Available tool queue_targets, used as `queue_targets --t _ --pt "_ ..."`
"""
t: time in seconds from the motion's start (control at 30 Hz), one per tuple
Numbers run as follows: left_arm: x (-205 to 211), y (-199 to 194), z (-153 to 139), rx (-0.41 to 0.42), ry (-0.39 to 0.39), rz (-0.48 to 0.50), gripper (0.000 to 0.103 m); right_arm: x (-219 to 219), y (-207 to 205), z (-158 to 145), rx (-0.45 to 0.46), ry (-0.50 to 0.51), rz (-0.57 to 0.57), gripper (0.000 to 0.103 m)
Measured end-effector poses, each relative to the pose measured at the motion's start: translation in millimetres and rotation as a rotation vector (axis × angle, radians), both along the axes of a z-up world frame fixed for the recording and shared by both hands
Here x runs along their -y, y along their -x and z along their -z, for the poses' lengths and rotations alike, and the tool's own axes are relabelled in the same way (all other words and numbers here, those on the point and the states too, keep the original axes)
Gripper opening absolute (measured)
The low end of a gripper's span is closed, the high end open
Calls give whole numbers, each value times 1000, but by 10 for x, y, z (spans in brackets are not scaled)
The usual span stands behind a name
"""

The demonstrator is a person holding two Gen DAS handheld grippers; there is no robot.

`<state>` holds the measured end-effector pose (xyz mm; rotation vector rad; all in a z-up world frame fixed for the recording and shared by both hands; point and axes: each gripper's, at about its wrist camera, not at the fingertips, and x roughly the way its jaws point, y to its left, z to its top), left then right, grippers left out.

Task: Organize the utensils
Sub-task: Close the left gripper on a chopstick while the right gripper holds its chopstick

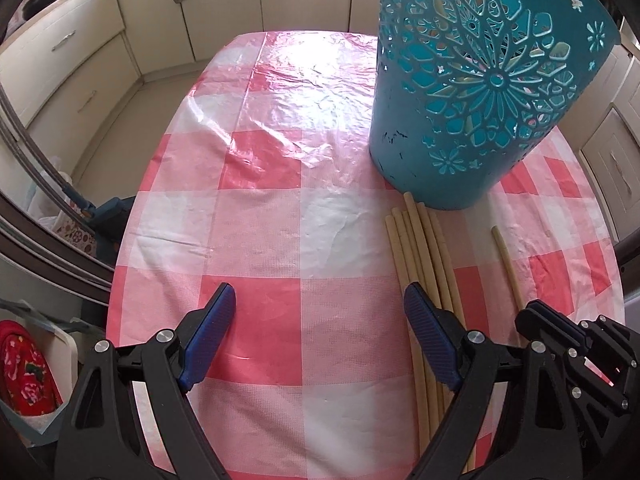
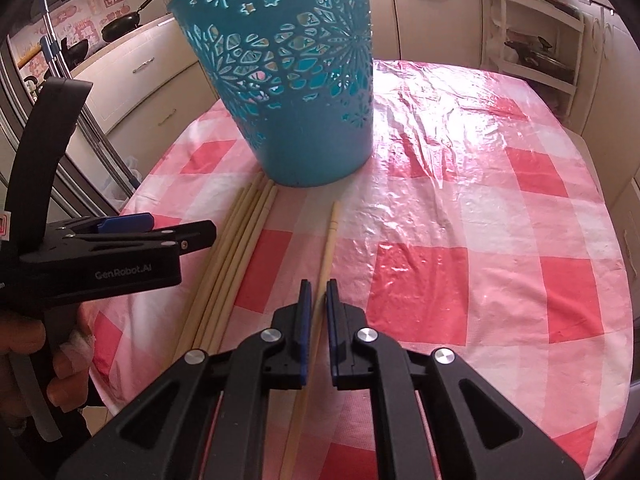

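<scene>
A teal cut-out plastic bin (image 1: 476,92) stands on the pink checked tablecloth (image 1: 260,208); it also shows in the right wrist view (image 2: 296,80). A bundle of several pale wooden chopsticks (image 1: 424,256) lies in front of it, also in the right wrist view (image 2: 232,256). A single chopstick (image 2: 326,248) lies apart to their right, also in the left wrist view (image 1: 506,260). My left gripper (image 1: 320,308) is open and empty, its right finger over the bundle. My right gripper (image 2: 317,300) has its jaws nearly closed around the single chopstick.
Cream kitchen cabinets (image 1: 80,60) surround the table. A white shelf rack (image 2: 536,40) stands at the back right. Black pans (image 2: 120,24) sit on the left counter. The left gripper's body (image 2: 100,248) shows at the left of the right wrist view.
</scene>
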<state>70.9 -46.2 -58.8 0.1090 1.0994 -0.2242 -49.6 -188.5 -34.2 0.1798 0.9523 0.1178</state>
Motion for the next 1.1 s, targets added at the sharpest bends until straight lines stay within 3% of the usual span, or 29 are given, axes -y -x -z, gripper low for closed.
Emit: queue_targets --t 0.37,0.57,0.67,0.77,0.83,0.93,1.1 --pt "38 16 3 -4 -3 16 82 26 -3 5 4 -13 2 8" --pt "82 43 20 13 -44 33 78 30 -3 4 6 -9 0 8" --pt "87 42 -3 29 -36 42 67 21 -19 6 14 0 4 8" --pt "133 57 -27 56 -27 80 47 11 -46 8 19 9 4 8" --pt "181 79 -45 57 -14 128 20 1 -53 6 20 21 -4 8" --pt "186 94 -55 46 8 172 8 -32 -64 -4 16 54 -23 8" --pt "98 61 -48 15 66 181 8 -8 -107 1 10 49 -23 8"
